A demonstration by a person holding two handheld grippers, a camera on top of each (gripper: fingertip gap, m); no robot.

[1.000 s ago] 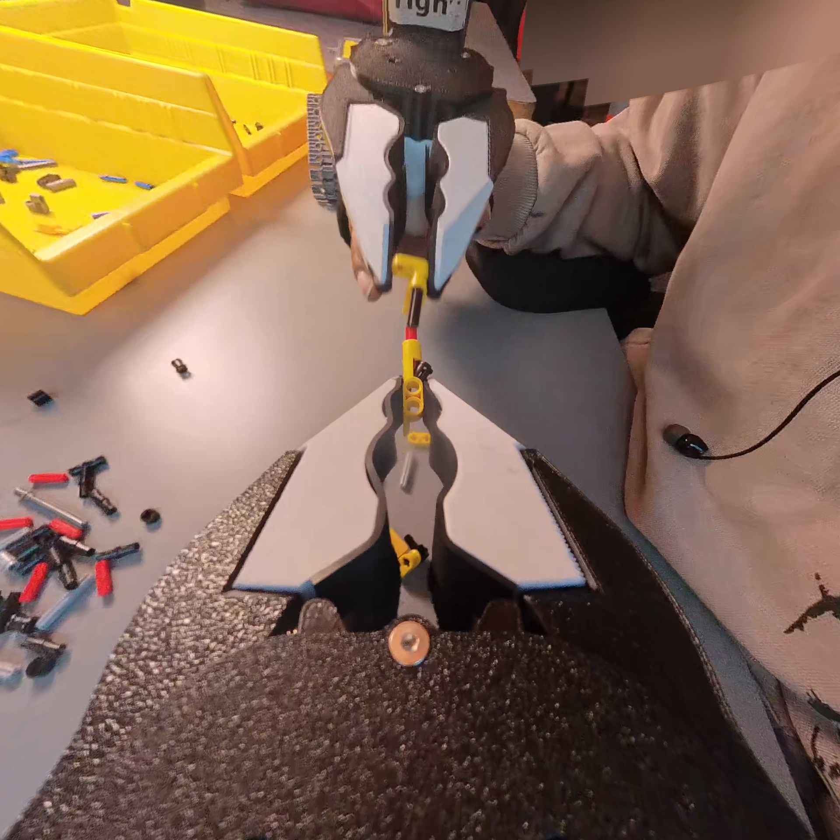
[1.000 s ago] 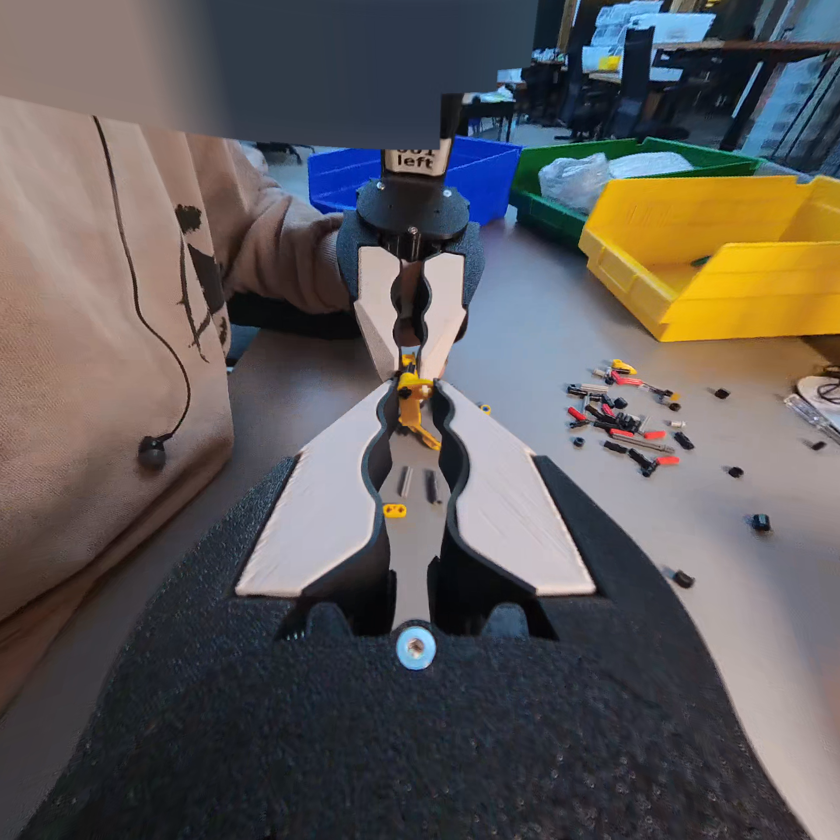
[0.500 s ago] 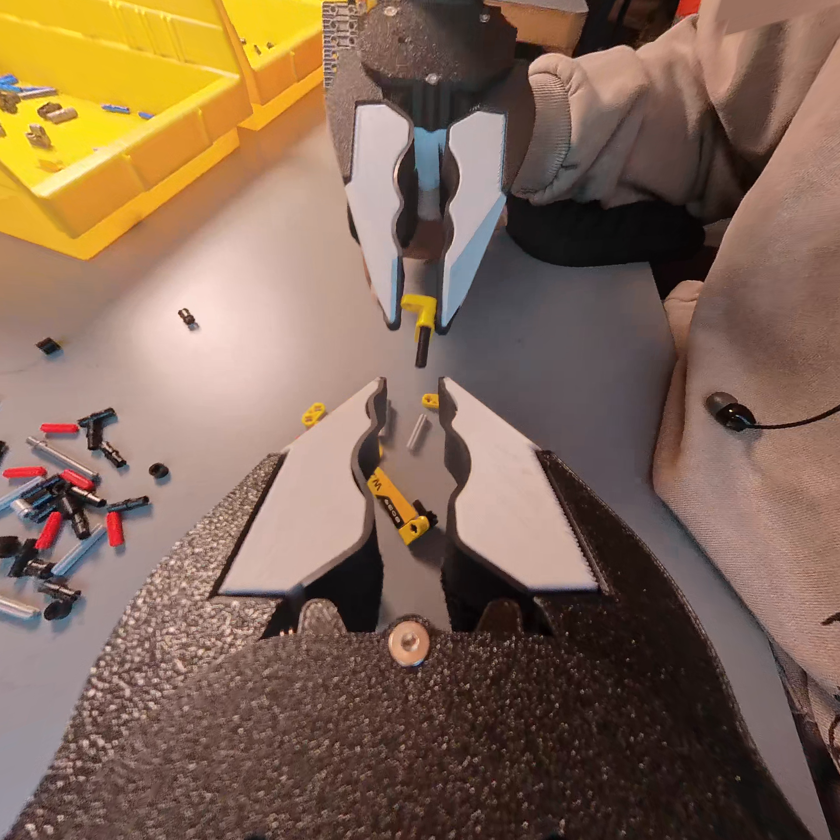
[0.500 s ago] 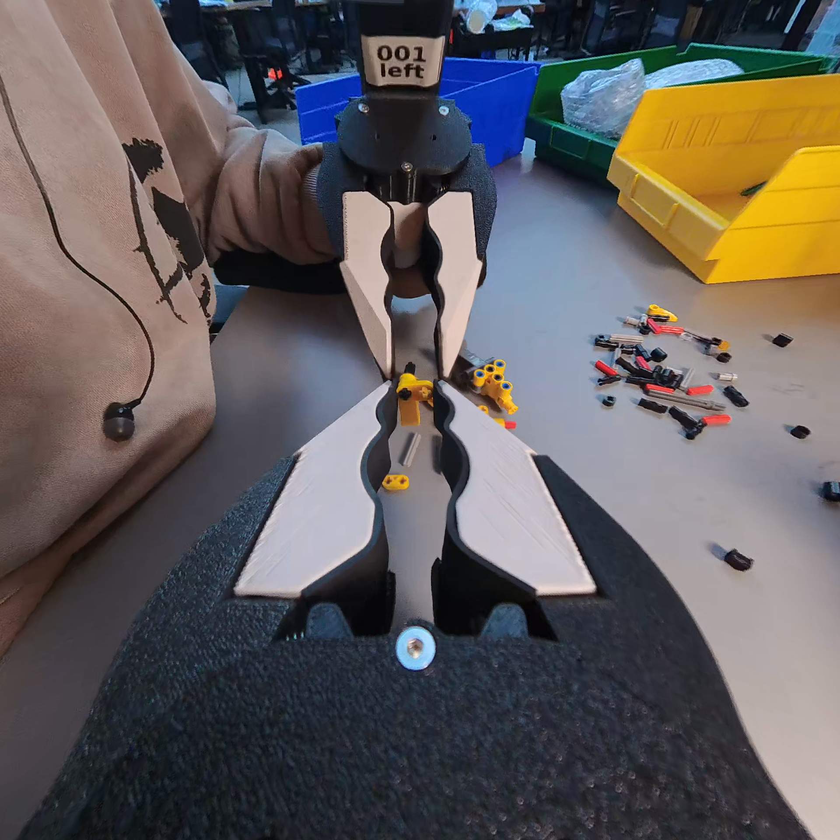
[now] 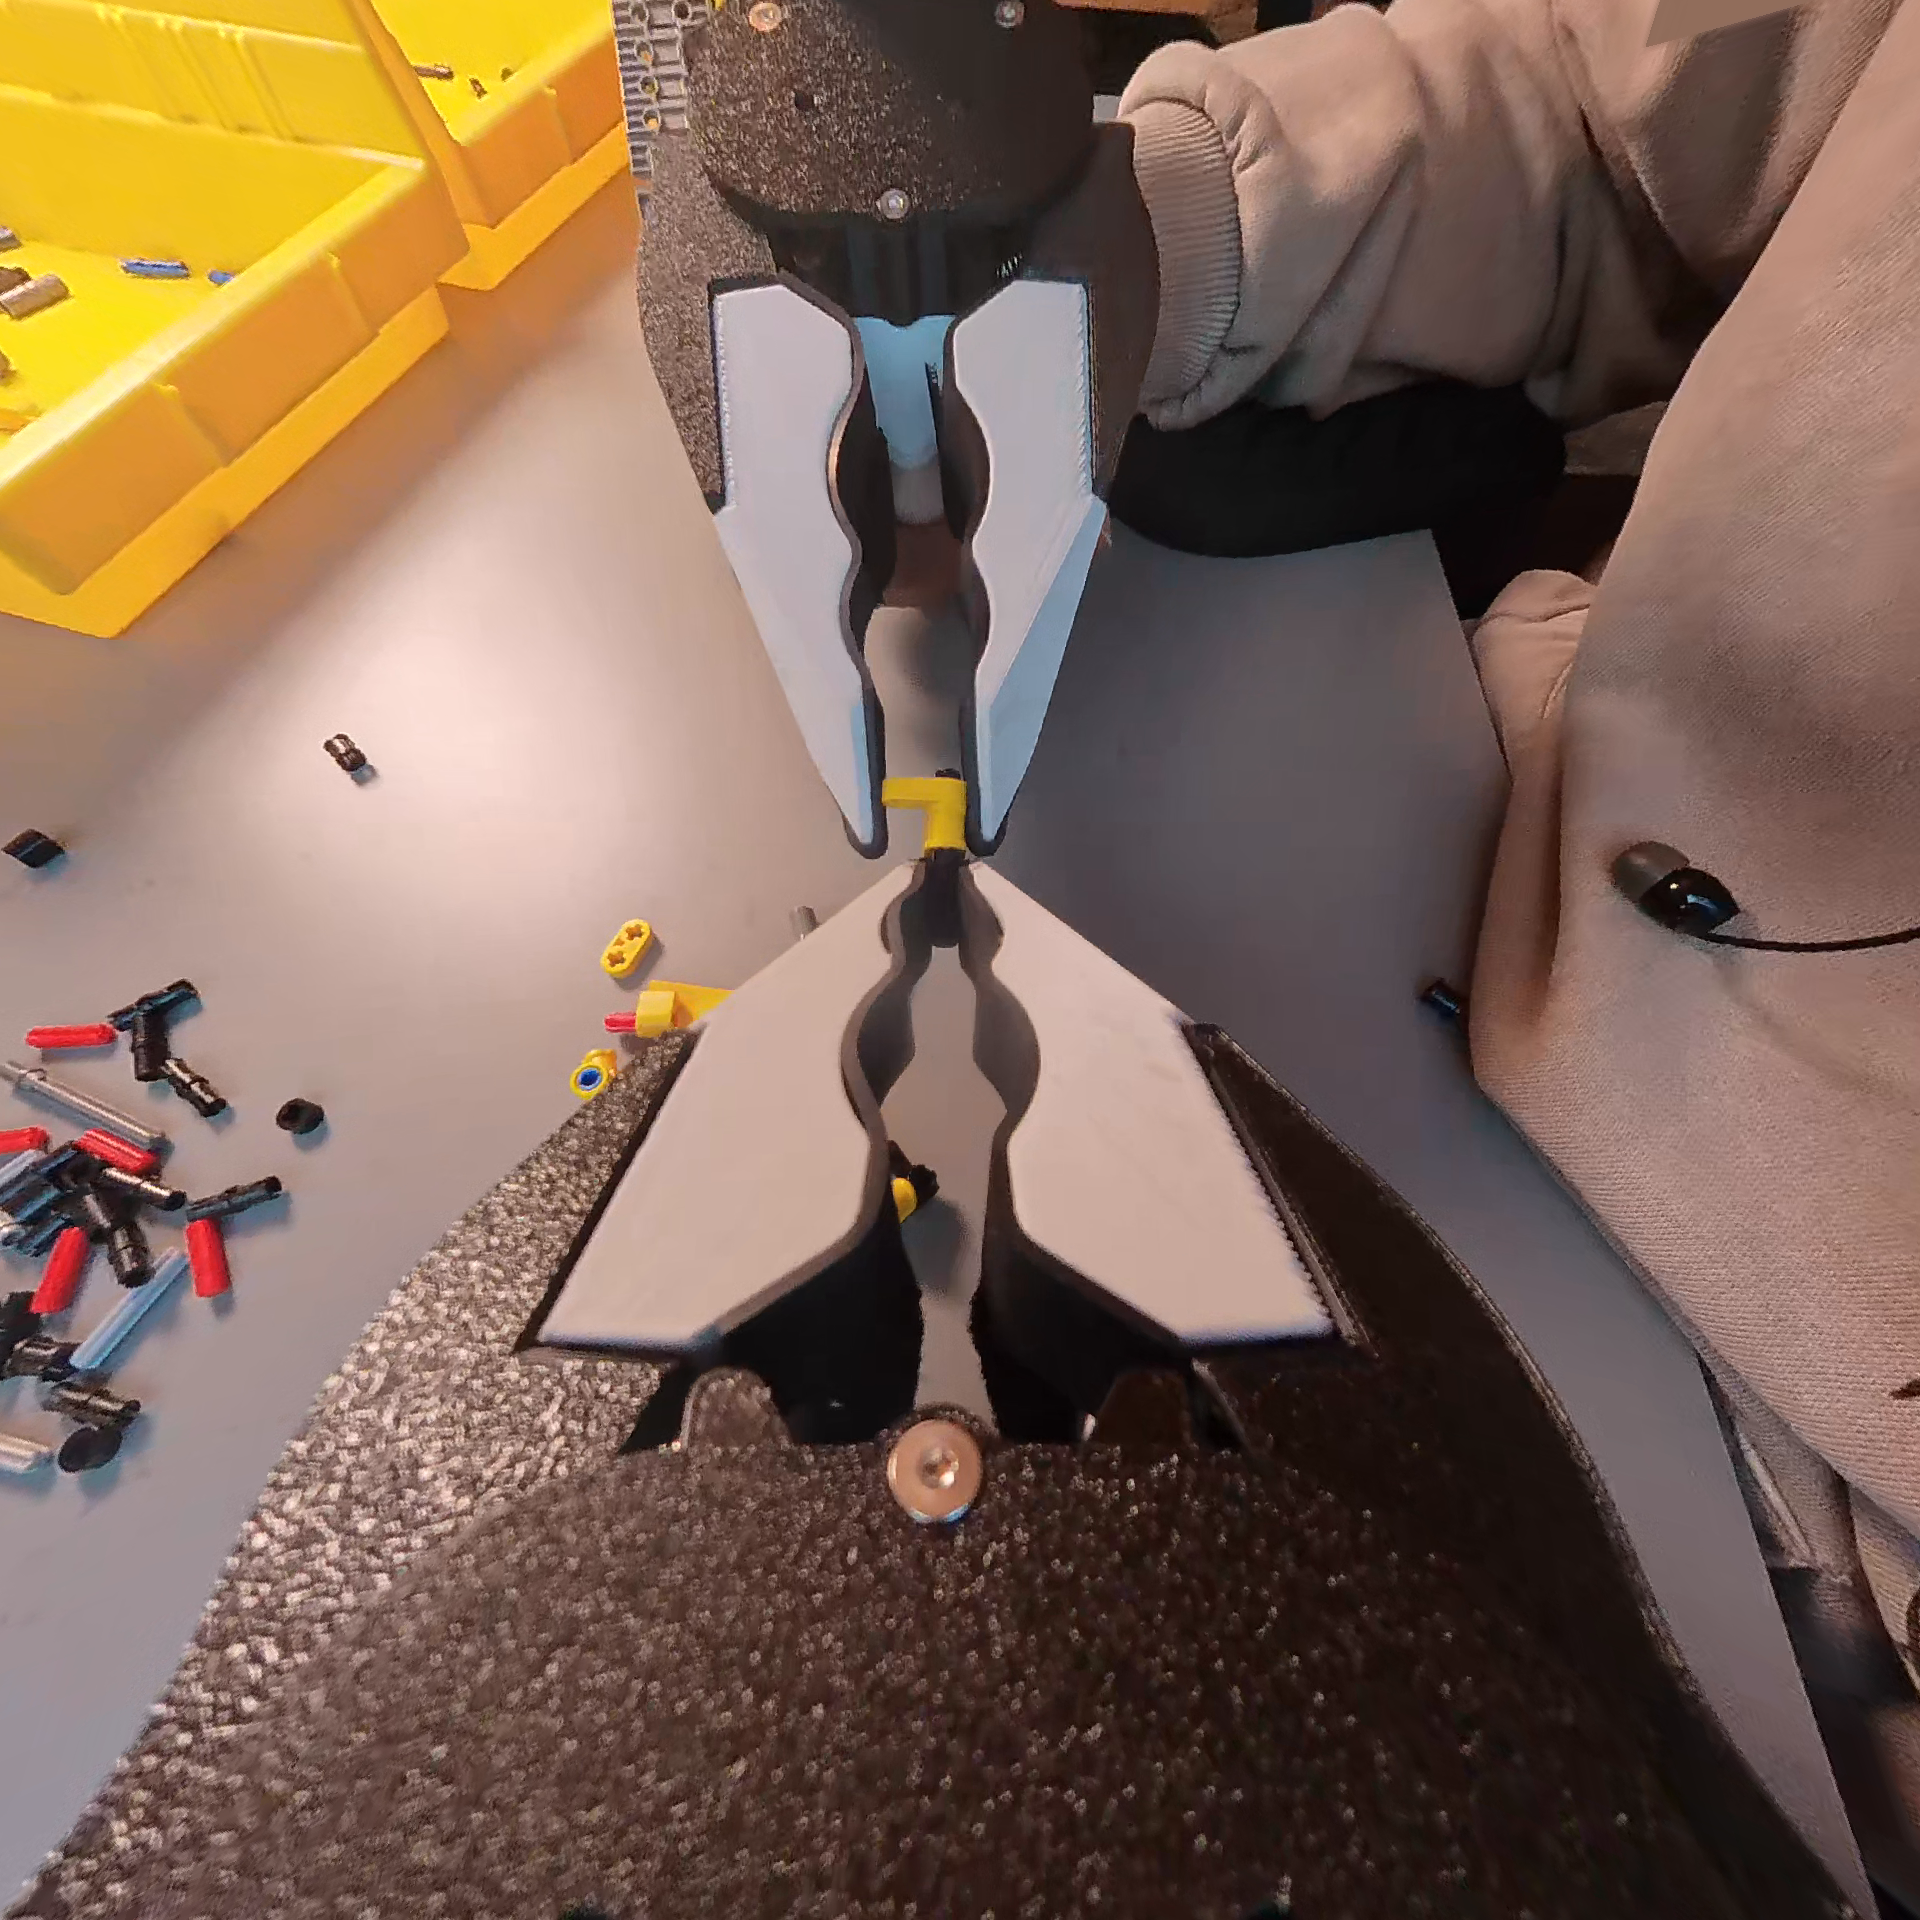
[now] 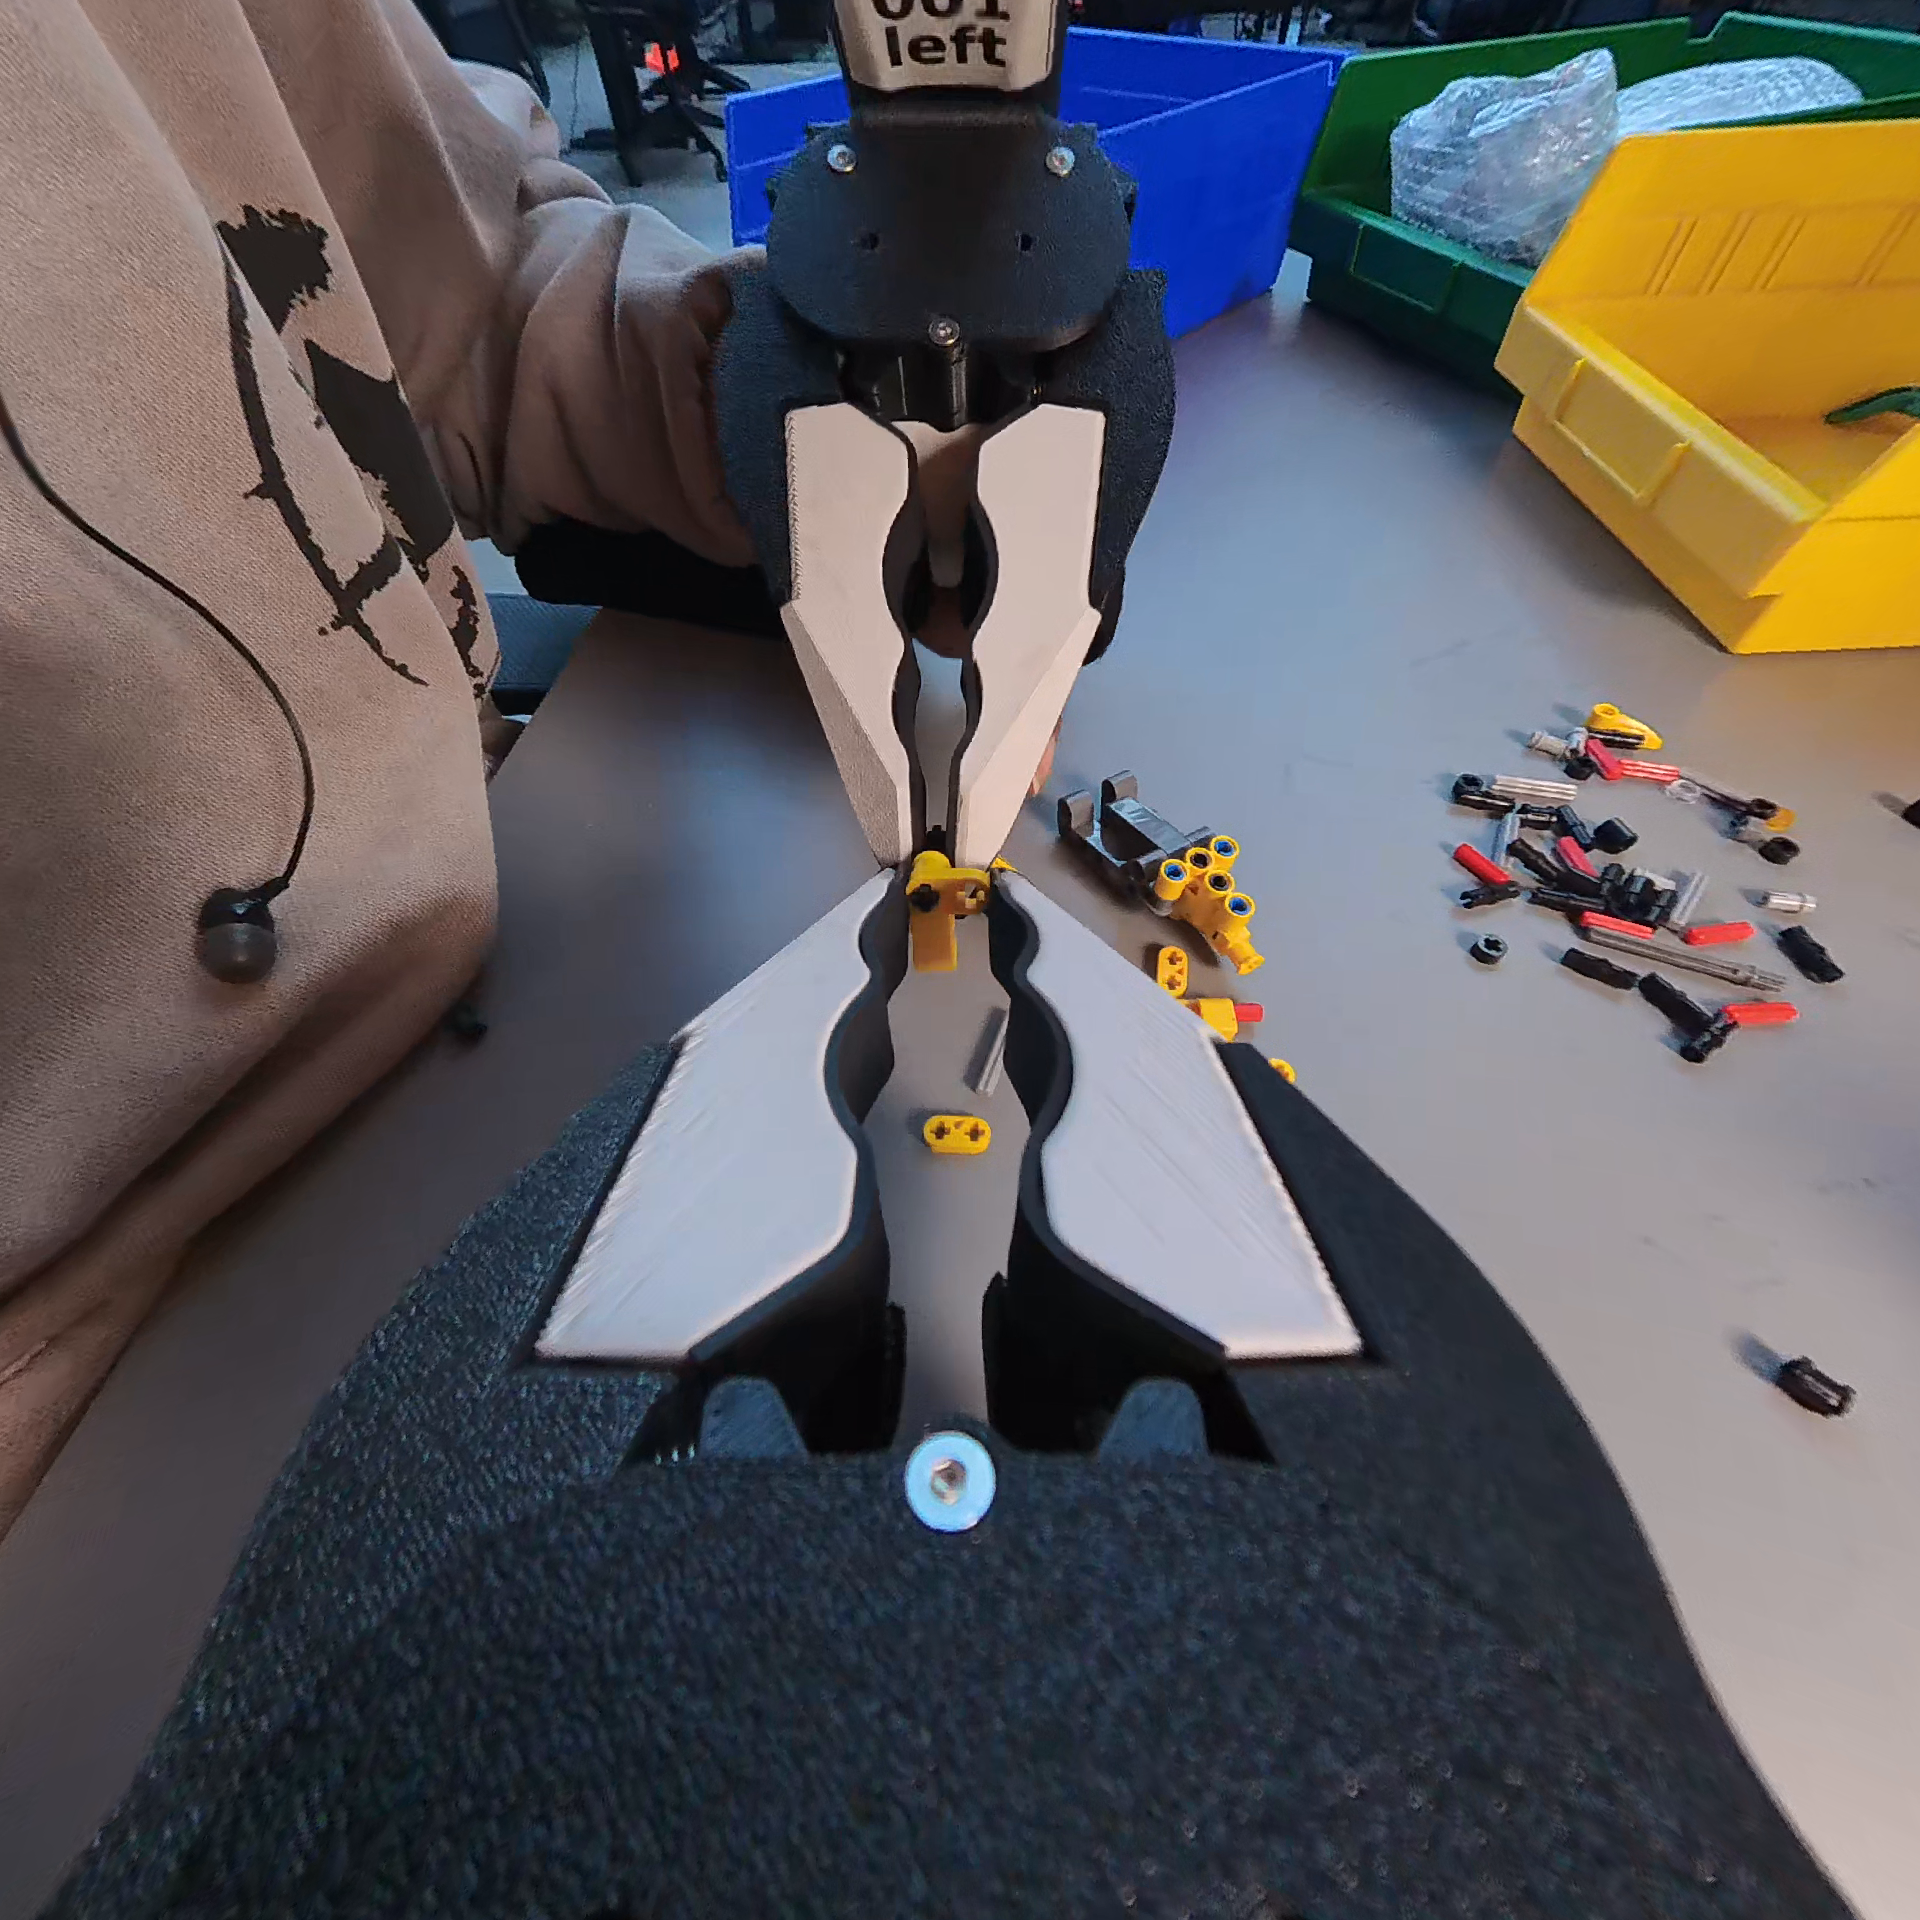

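Both hand-held grippers meet tip to tip over the grey tabletop [image 5: 1247,727], near frame centre in each wrist view. The right hand-held gripper [image 6: 940,914] is clamped on a yellow L-shaped connector [image 6: 935,904], pinched at the very fingertips so most of the piece stays exposed. The left hand-held gripper [image 5: 940,894] has its fingers drawn nearly together on a short black pin [image 5: 940,868] that sticks out of the connector; the facing, in-line pose looks suited to working pin against piece along one axis. Loose parts lie below: a small yellow two-hole link [image 6: 956,1132] and a grey axle [image 6: 987,1049] between the right fingers, a yellow-and-grey subassembly [image 6: 1174,862] at centre right, and red and black pins [image 5: 94,1195] at lower left. Yellow bins [image 5: 208,260] sit upper left, well apart.
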